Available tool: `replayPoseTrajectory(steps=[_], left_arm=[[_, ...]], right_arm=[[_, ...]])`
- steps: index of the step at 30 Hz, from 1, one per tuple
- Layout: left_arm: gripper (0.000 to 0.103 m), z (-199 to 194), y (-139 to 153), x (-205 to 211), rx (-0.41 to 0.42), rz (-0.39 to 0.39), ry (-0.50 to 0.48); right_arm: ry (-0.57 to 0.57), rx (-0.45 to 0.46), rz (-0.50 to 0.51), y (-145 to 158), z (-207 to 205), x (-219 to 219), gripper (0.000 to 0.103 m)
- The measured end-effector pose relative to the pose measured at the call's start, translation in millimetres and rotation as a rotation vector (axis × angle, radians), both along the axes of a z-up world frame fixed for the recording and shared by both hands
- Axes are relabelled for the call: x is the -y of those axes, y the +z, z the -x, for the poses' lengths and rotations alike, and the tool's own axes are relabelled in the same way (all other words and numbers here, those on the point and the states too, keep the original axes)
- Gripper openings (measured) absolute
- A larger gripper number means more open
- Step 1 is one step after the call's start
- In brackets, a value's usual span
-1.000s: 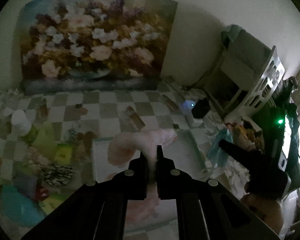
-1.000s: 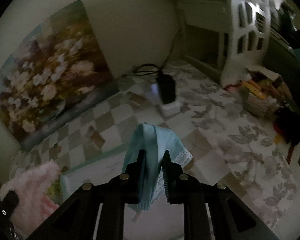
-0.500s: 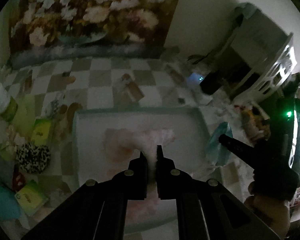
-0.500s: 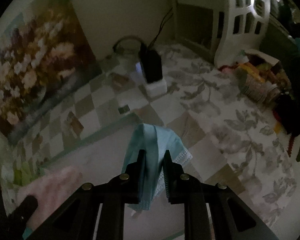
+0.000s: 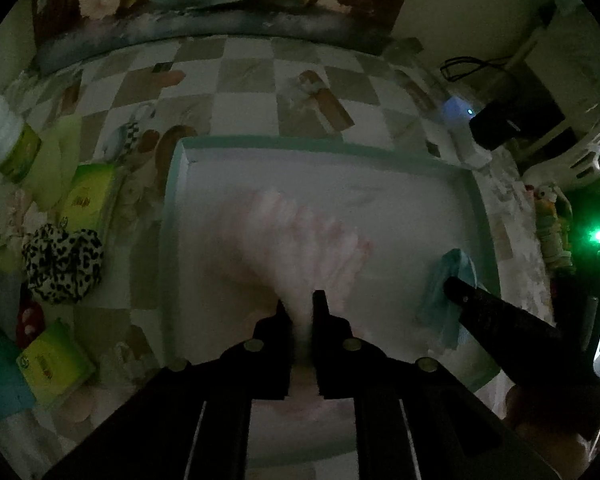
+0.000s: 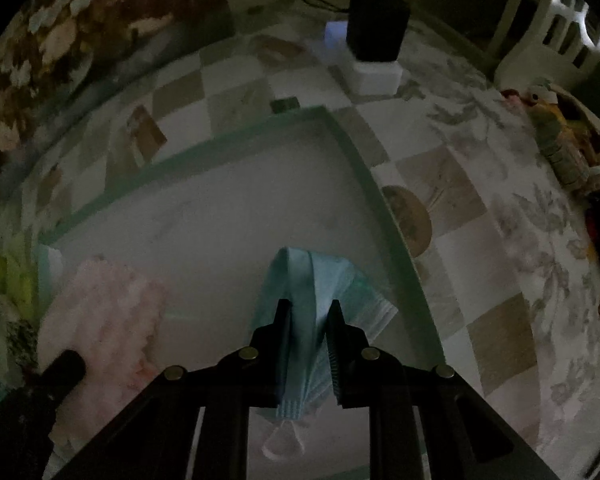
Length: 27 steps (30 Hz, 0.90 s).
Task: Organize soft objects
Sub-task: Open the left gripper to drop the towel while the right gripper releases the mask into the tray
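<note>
Both grippers hang over the tray (image 5: 172,216) — left gripper (image 5: 299,300) nipped on the pink fluffy cloth (image 5: 300,236), right gripper (image 6: 308,308) on the blue face mask (image 6: 312,276) — and limp fabric ahead of either's jaws may snag on release.

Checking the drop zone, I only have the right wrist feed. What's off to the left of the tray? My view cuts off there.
Observer: In the left wrist view, a leopard-print soft item and green packets lie on the checkered cloth, outside the tray.
Operator: What is the left gripper clamped on?
Observer: The left gripper pinches the pink fuzzy item over the tray's middle.
Operator: Is my mask over the tray?
Observer: Yes. From the left view, the blue face mask in the right gripper hangs just inside the tray's right rim.
</note>
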<state>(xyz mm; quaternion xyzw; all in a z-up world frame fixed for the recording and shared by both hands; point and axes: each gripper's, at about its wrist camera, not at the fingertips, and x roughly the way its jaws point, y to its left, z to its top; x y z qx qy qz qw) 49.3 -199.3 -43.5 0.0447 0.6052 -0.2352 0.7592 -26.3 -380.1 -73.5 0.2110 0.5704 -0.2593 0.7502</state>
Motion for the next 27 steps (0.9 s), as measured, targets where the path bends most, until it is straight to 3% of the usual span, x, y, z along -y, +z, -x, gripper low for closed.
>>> replayPoseTrajectory(steps=[5,12,14,23,27], left_arm=[[0.038,-1.2,-1.7,-0.7,-0.011,-0.012,0.008],[0.054,-1.8,0.6,-0.8,-0.005,-0.028,0.014],[0.064,-1.8,3.2,-1.5,0.006,-0.027,0.018],[0.076,-6.5,29.9,-11.2,0.067,0.009,0.037],[0.085,-6.6,43.6,-14.3,0.1,0.027,0.037]], right_arm=[[0.024,-0.033,0.006,-6.7,0.3,-7.4,0.019],[0.031,-0.048,0.018,-7.5,1.9,-10.3,0.025],[0.028,-0.05,0.015,-6.3,3.2,-10.4,0.026],[0.009,-0.01,0.049,16.3,5.7,-6.3,0.043],[0.02,0.015,0.068,31.0,-6.0,-8.9,0.057]])
